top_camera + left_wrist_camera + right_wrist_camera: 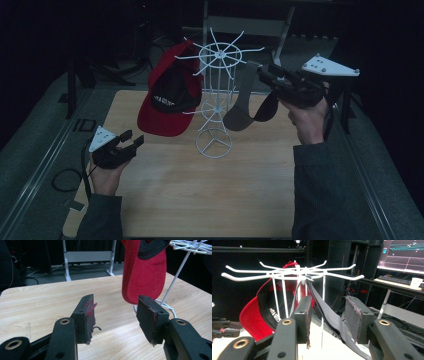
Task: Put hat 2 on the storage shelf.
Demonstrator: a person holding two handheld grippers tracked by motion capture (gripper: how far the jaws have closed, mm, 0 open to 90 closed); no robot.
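Grey cap (243,102) hangs off the white wire rack (216,107), far side from the red cap (167,102). Right gripper (264,75) jaws are apart w/ the strap between, not pinched. Left gripper (132,140) is released, empty, near rack's base. Risk imo: hook catch looks shallow, a nudge drops the grey cap or tips the rack.

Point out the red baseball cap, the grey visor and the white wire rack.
red baseball cap (161,121): high view, on its brim.
grey visor (236,119): high view, on its peak.
white wire rack (214,145): high view, on its round base.
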